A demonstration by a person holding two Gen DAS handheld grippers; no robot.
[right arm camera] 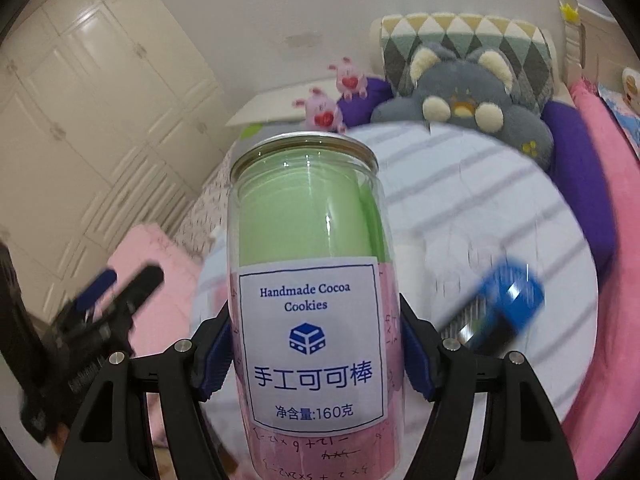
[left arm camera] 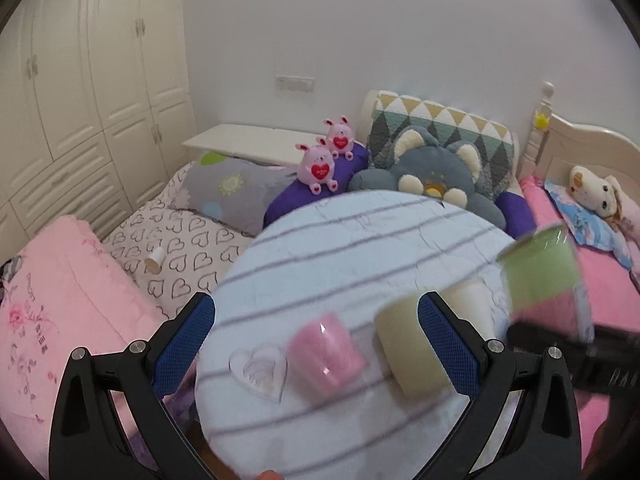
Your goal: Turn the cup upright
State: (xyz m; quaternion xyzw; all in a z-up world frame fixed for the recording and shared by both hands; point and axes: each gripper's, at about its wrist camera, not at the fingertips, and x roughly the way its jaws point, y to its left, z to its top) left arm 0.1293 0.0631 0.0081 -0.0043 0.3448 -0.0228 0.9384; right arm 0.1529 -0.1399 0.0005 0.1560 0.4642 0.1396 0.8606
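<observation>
My right gripper (right arm camera: 316, 356) is shut on a clear plastic cup-jar (right arm camera: 312, 264) with green and pink paper inside and a "Handmade Cocoa Cookies" label. It stands upright between the pads, above the round striped table (right arm camera: 500, 208). The same jar (left arm camera: 540, 272) shows at the right of the left wrist view, tilted, with the right gripper's black body below it. My left gripper (left arm camera: 316, 340) is open and empty over the table (left arm camera: 340, 240). A pink cup (left arm camera: 326, 352) lies on its side between its fingers, and a pale yellow cup (left arm camera: 404, 348) lies by the right finger.
A clear heart-shaped dish (left arm camera: 260, 370) lies left of the pink cup. A blue object (right arm camera: 508, 304) lies blurred on the table. Behind is a bed with a grey cat plush (left arm camera: 436, 172), pink bunnies (left arm camera: 320, 164), pillows and pink quilts (left arm camera: 60, 300). White wardrobes (left arm camera: 80, 80) stand left.
</observation>
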